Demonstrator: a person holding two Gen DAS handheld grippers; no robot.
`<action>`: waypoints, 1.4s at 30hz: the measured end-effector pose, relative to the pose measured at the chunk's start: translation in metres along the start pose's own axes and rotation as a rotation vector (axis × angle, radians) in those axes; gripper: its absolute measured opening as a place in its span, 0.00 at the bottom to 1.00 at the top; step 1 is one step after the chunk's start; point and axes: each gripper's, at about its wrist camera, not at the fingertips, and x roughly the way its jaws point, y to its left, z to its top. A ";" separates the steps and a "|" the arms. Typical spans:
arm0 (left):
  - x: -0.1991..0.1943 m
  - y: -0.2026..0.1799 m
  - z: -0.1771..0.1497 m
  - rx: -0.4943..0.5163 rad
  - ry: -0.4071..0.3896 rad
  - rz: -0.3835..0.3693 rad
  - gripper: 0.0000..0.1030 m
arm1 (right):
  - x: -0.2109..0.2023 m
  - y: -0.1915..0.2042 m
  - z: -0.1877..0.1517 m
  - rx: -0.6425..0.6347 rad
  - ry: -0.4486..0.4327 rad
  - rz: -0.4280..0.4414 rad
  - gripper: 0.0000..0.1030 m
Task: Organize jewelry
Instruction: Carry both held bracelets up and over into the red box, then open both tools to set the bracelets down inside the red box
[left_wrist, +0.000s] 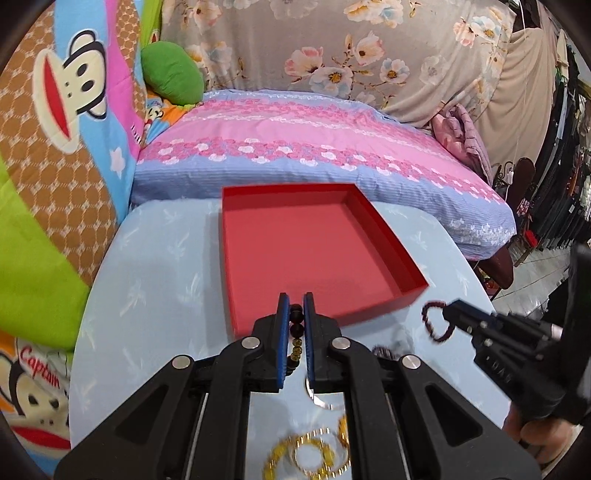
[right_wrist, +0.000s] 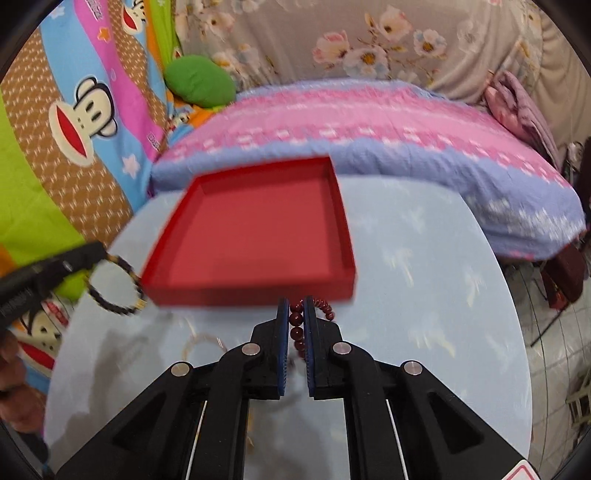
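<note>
An open, empty red box (left_wrist: 306, 251) sits on the light blue table (left_wrist: 155, 295); it also shows in the right wrist view (right_wrist: 255, 236). My left gripper (left_wrist: 296, 306) is shut on a black and gold bead bracelet (left_wrist: 296, 328), held just before the box's near edge; the bracelet hangs in the right wrist view (right_wrist: 114, 291). My right gripper (right_wrist: 296, 308) is shut on a dark red bead bracelet (right_wrist: 297, 328), right of the box's near corner; it shows in the left wrist view (left_wrist: 436, 321). Gold chains (left_wrist: 314, 454) lie on the table under my left gripper.
A pink and blue pillow (left_wrist: 314, 147) lies behind the table. Cartoon-print bedding (left_wrist: 66, 110) and a green cushion (left_wrist: 171, 74) are at the left. A thin ring-shaped piece (right_wrist: 199, 341) lies on the table. A tiled floor drops off at the right (right_wrist: 554, 332).
</note>
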 end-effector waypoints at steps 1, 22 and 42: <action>0.006 0.001 0.008 0.003 -0.003 0.001 0.07 | 0.005 0.004 0.018 -0.010 -0.007 0.017 0.07; 0.210 0.043 0.108 0.073 0.140 0.055 0.07 | 0.230 -0.005 0.152 -0.055 0.212 0.030 0.07; 0.230 0.040 0.112 0.179 0.145 0.126 0.41 | 0.205 -0.028 0.137 0.041 0.157 -0.091 0.27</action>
